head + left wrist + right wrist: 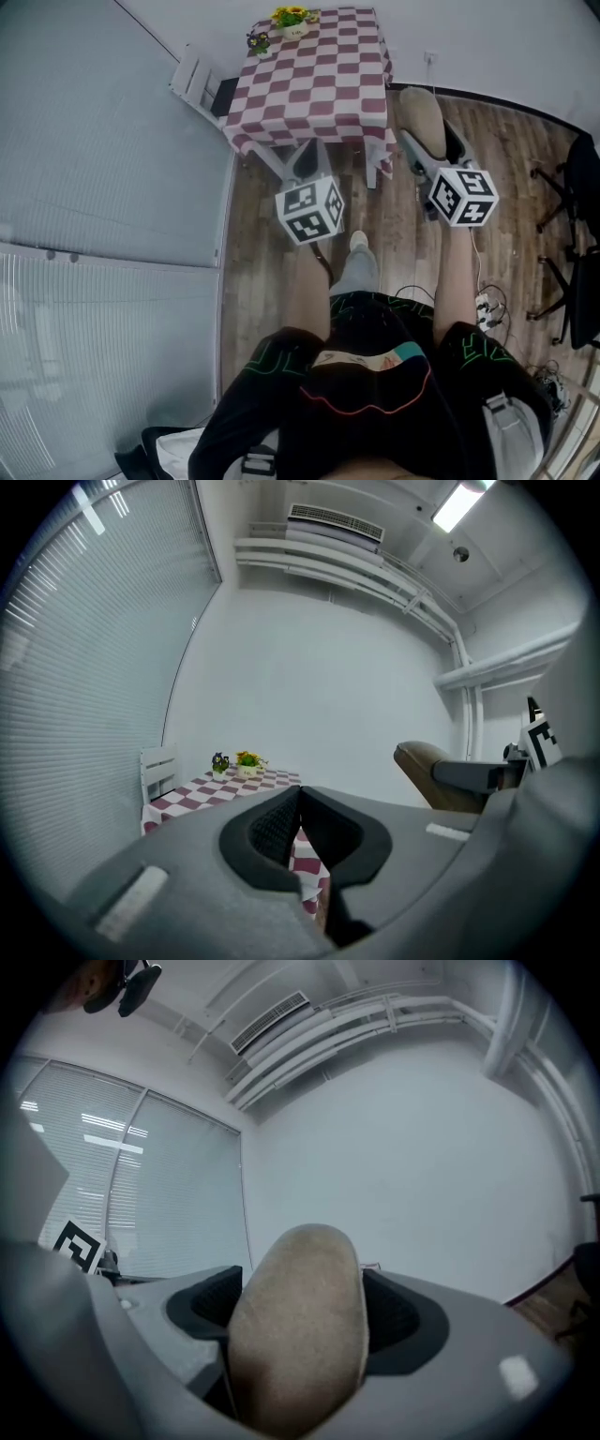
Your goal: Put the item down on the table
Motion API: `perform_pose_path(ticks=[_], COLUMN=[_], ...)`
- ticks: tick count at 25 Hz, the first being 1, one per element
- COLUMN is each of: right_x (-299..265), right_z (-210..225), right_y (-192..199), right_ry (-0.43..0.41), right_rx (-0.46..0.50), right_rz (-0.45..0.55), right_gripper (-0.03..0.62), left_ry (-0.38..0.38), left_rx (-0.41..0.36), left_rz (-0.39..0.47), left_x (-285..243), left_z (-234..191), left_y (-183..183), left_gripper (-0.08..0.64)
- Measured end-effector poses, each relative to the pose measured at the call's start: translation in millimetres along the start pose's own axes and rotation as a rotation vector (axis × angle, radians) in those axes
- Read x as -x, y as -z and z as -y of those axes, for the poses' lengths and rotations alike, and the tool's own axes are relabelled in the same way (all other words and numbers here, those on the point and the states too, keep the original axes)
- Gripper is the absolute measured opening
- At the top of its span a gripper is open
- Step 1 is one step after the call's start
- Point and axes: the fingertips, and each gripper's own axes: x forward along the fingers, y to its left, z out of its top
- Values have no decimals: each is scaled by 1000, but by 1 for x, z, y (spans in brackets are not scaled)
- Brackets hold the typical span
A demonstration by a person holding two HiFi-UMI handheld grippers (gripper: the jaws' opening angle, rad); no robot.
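Observation:
The item (421, 114) is a tan, oblong, suede-like thing, held upright in front of me over the wood floor, to the right of the table. My right gripper (428, 142) is shut on the item (300, 1330), which fills the gap between its black pads (214, 1305). My left gripper (308, 155) hovers just before the table's near edge, shut, with its pads (277, 825) meeting and nothing between them. The table (319, 80) wears a maroon-and-white checked cloth. From the left gripper view the item (420, 761) shows at the right.
Two small flower pots (289, 19) stand at the table's far edge. A white chair (195, 80) is at its left by the blinds. Black office chairs (574, 192) stand at the right, and cables (487, 309) lie on the floor by my right leg.

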Motion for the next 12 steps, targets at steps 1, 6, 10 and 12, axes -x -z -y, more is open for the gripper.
perform_pose_path(ticks=[1,6,10,12], right_x=[-8,-38,-67,-83], right_z=[3,21,40,46], right_y=[1,20,28,25], right_ry=[0,28,65,75], right_rx=[-6,-44,-66,-52], right_rz=[-6,-46,-79,-95], right_gripper=[403,403,403,403], left_ry=[-1,0,31,39], left_rx=[4,19,25,50], left_rz=[-11,-100,-112,-118], left_x=[-10,-49,-86,-105], left_z=[-3,-16,-18,-23], left_y=[2,31,29,31], left_gripper=[9,9,9,9])
